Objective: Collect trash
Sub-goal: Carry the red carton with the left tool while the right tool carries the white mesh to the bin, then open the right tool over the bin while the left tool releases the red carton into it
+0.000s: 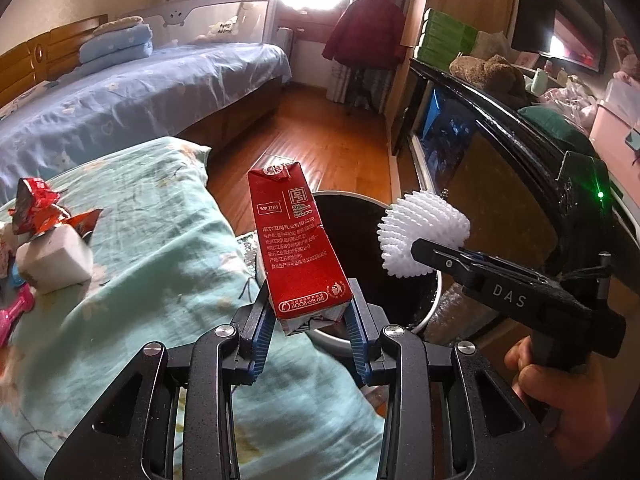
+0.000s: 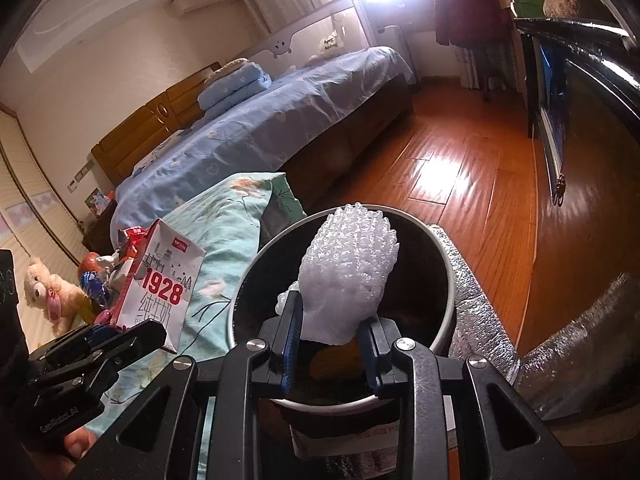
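My left gripper is shut on the lower end of a red milk carton, which stands upright over the near rim of a round bin with a dark inside. My right gripper is shut on a white foam fruit net and holds it above the bin's opening. The left wrist view shows the right gripper coming in from the right with the foam net. In the right wrist view the left gripper sits at the lower left, holding the carton.
Left of the bin, a green floral quilt carries red wrappers, a white block and other small litter. A teddy bear sits beyond. Silver foil padding and a black cabinet flank the bin on the right; wooden floor lies behind.
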Motion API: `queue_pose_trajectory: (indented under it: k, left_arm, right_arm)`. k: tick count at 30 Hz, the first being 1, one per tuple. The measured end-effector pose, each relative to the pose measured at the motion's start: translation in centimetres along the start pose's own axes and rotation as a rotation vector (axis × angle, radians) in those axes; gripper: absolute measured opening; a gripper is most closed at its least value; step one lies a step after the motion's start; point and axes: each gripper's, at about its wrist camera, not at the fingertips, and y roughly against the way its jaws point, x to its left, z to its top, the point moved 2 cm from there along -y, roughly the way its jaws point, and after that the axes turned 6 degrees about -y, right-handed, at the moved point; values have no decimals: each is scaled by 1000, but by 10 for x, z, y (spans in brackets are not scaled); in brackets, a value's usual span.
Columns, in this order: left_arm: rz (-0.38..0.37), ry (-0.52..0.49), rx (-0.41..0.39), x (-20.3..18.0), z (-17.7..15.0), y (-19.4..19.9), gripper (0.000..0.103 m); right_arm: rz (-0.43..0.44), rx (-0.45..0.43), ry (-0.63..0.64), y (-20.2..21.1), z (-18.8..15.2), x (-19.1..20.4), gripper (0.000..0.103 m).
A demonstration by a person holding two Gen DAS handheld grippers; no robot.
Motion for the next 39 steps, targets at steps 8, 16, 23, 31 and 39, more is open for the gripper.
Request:
queue_pose_trajectory:
  k: [8,16,23,31,39]
  left_arm:
    - [-17,-10,26,-5,3,-12,32]
    - [-29,-9,37,-8,7,-18,32]
    - [-43,-7,46,-8,9,-23,33]
    - [-19,19,30,0,5,-16,67]
    - [16,111,22,33,-15,3,68]
  right_arm:
    - [-7,8,7,-5,5,-3,30]
    - [-11,19,3,-11,8,-8,30]
    - [-18,24,-5,-14,11,-12,33]
    - [-23,17,-28,-14,11,-15,71]
    - [-13,4,-35,-7,9,-9,75]
